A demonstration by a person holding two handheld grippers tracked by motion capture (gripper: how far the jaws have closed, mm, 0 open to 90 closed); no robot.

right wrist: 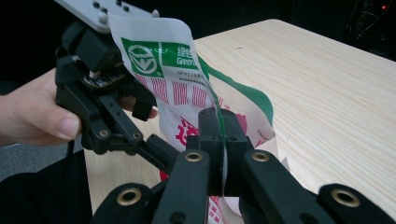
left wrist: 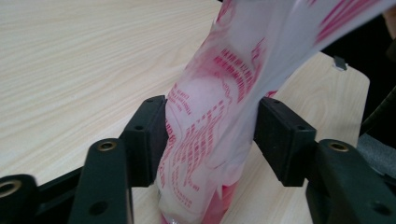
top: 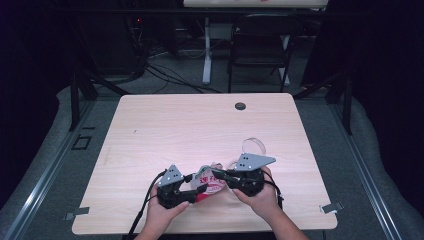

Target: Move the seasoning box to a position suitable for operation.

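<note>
- The table (top: pixel 150 125) is pale wood, with a small dark round grommet (top: pixel 240 106) near its far edge.
- The left gripper (top: pixel 196 190) sits near the front edge of the table, a little left of centre, held by the person's left hand (top: pixel 162 212).
- In the left gripper view its 2 jaws stand on either side of a bunched part of the plastic bag (left wrist: pixel 210 135); the left jaw presses the film, while the right jaw lies at the film's edge, so whether the grip is firm cannot be told for certain.
- The bag (top: pixel 210 181) is white with red print and lies between the 2 grippers, raised off the tabletop in the gripper views.
- In the right gripper view the bag (right wrist: pixel 187 93) also shows a green logo panel and a green band along its rim.
- The right gripper (right wrist: pixel 223 140) has its 2 jaws pressed together on the bag's thin edge, holding it.
- In the high view the right gripper (top: pixel 218 175) sits just right of the bag, held by the right hand (top: pixel 262 197).
- A loop of clear film (top: pixel 252 146) rises just beyond the right gripper.
- Far behind the table stands a dark folding chair (top: pixel 260 45).
</note>
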